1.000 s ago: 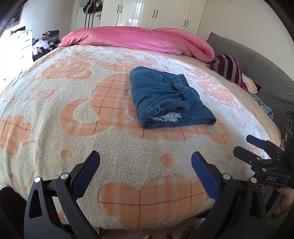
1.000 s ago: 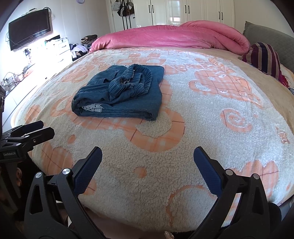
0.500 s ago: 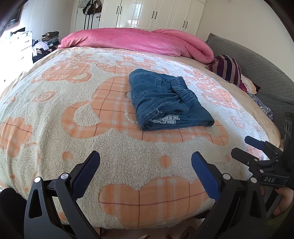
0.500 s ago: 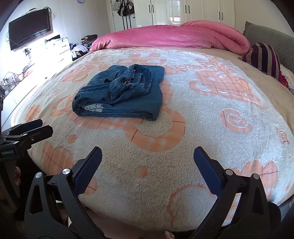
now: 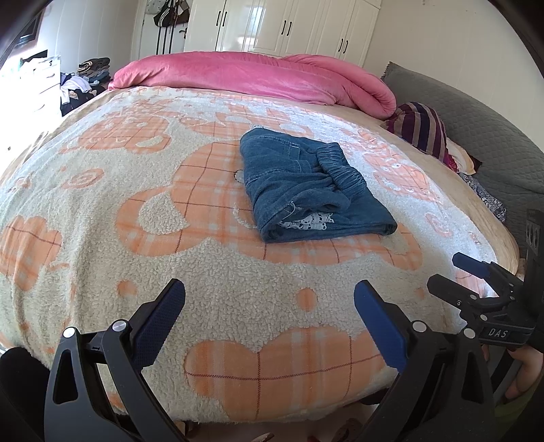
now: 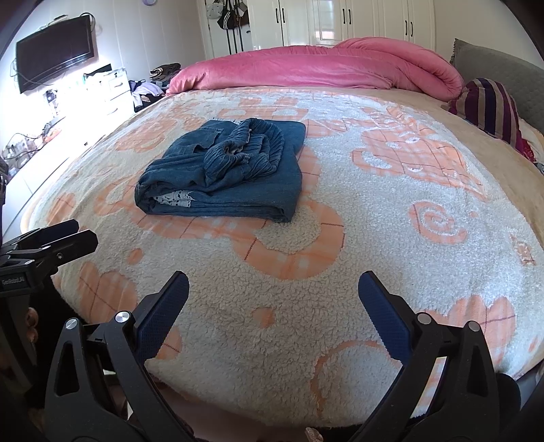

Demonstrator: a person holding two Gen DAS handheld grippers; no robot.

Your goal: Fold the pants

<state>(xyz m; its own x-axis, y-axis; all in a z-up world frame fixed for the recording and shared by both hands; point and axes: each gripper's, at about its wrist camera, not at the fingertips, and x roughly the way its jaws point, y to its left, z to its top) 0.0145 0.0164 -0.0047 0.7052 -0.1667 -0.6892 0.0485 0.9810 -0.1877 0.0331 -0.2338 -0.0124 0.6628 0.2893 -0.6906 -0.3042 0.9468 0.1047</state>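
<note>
Barely anything shifted vs. half a sec ago: both hand-held grippers stayed pulled back off the near edge of the bed, and the pants sat a touch lower in the left view.

Left wrist view: left hand-held gripper (image 5: 268, 319) was wide open, blue pads spread apart w/ nothing between them, hovering over the blanket's (image 5: 136, 238) near edge. Folded blue denim pants (image 5: 309, 190) lay in a compact bundle on the cream-and-orange blanket, roughly mid-bed, a bit right of center, well apart from the pads. Elastic waistband was bunched on top, a strip of white lace lining showed at the near fold. Right hand-held gripper (image 5: 452, 275) poked in at the right edge, seen side-on, jaws parted, holding nothing. Pink duvet (image 5: 258, 74) was rolled along the far end of the bed; striped pillow (image 5: 421, 129) sat at far right beside the grey headboard (image 5: 482, 136).

Right wrist view: right hand-held gripper (image 6: 273, 306) was also wide open, empty, above the blanket's (image 6: 374, 221) near edge. Pants (image 6: 227, 173) lay left of center, well ahead of the pads, ribbed waistband heaped on top. Left hand-held gripper (image 6: 81, 233) showed at the left edge, side-on, tips apart. TV (image 6: 54, 52) hung on the left wall; white wardrobes (image 6: 340, 23) stood behind the duvet (image 6: 316, 68).
</note>
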